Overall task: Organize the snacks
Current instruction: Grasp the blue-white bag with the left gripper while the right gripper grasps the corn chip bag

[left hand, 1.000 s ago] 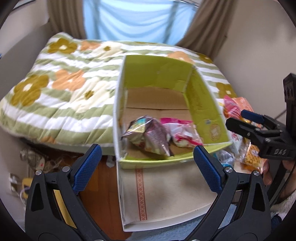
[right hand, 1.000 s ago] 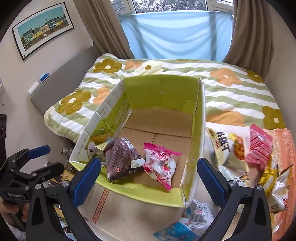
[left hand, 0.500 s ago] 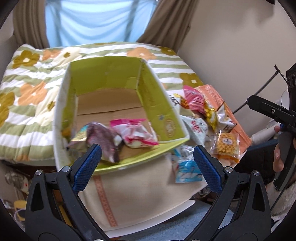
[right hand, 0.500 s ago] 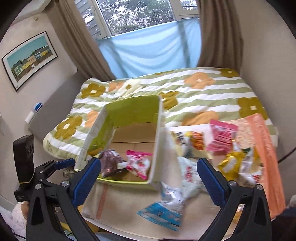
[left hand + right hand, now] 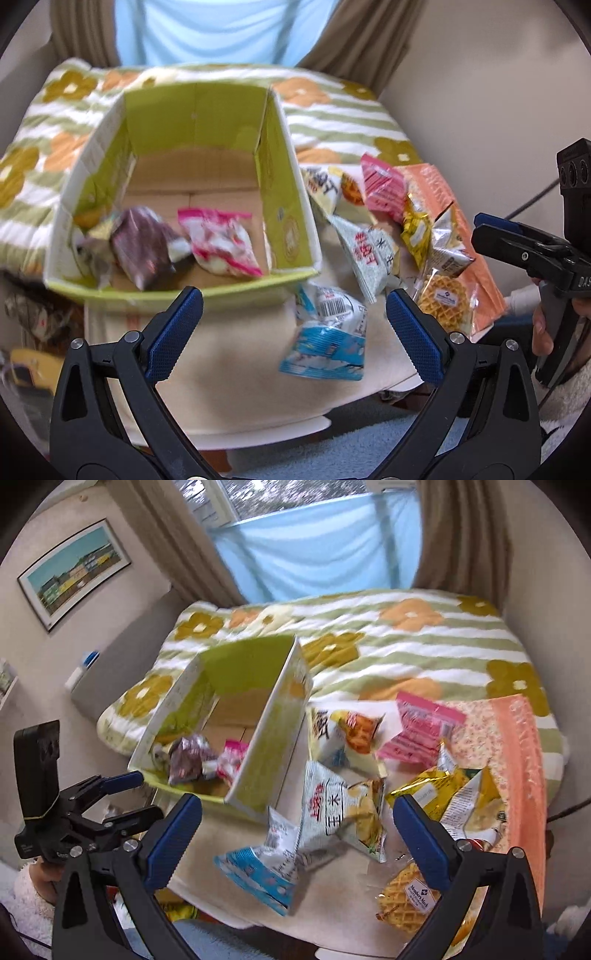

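A green cardboard box (image 5: 288, 221) (image 5: 258, 760) stands on a low table and holds a dark purple snack bag (image 5: 142, 247) and a pink-and-white bag (image 5: 221, 243). To its right lie loose snacks: a blue-and-white packet (image 5: 327, 341) (image 5: 258, 867), a white bag with red lettering (image 5: 369, 254) (image 5: 332, 808), a pink pack (image 5: 382, 186) (image 5: 417, 731), gold packets (image 5: 428, 794) and a waffle pack (image 5: 445, 302) (image 5: 406, 897). My left gripper (image 5: 293, 332) is open and empty, just before the blue packet. My right gripper (image 5: 297, 842) is open and empty above the same packet.
A bed with a flowered green-striped quilt (image 5: 406, 635) lies behind the table. An orange patterned cloth (image 5: 524, 760) covers the table's right side. The table's front edge (image 5: 258, 432) is near me, with blue carpet below. A framed picture (image 5: 74, 572) hangs on the left wall.
Both grippers have swung right, from facing the box to facing the loose snacks beside it. Both stay open and empty.
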`<state>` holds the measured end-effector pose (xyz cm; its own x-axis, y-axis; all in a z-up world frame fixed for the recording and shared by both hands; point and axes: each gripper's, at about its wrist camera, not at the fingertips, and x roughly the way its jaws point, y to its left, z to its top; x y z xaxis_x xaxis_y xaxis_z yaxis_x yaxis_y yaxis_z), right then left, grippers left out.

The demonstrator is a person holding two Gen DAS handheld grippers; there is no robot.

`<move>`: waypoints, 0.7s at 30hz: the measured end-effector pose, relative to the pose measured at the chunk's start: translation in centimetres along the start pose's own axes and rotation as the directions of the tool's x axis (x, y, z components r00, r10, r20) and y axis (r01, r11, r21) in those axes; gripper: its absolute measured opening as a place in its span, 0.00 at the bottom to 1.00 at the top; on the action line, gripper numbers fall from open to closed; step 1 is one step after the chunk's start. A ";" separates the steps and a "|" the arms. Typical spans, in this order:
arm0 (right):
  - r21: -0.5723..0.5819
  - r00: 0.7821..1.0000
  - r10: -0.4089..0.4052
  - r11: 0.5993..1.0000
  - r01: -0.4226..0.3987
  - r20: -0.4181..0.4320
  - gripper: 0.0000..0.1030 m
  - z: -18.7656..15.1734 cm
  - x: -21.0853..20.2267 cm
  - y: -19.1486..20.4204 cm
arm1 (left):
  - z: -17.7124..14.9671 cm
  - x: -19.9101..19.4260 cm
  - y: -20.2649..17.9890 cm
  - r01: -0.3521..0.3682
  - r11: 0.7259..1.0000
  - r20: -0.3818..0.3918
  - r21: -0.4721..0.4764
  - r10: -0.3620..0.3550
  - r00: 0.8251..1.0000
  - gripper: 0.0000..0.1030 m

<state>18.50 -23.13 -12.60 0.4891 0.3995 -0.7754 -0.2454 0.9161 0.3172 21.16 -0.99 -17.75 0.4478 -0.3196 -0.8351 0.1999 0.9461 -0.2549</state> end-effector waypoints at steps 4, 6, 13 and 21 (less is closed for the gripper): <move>0.022 0.993 0.081 0.997 -0.080 -0.086 1.00 -0.4 2.5 -2.1 | -1.6 1.8 -1.5 -0.029 0.997 -0.023 -0.065 0.028 0.999 0.96; 0.006 0.990 0.073 0.997 -0.073 -0.124 1.00 -0.5 3.9 -2.6 | -2.4 2.8 -2.5 -0.077 0.995 -0.028 -0.071 0.075 0.997 0.96; 0.001 0.971 0.091 0.996 -0.093 -0.222 1.00 -1.7 8.7 -4.2 | -5.2 6.5 -4.8 -0.156 0.987 -0.085 -0.044 0.152 0.985 0.96; 0.042 0.969 0.067 0.997 -0.059 -0.237 1.00 -1.9 12.0 -4.8 | -5.5 9.6 -6.0 -0.199 0.978 -0.103 0.061 0.205 0.973 0.96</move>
<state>23.98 -22.81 -24.41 0.2587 0.4403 -0.8598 -0.2381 0.8917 0.3850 19.45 -9.47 -26.92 0.3867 -0.1120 -0.9154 0.1598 0.9857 -0.0531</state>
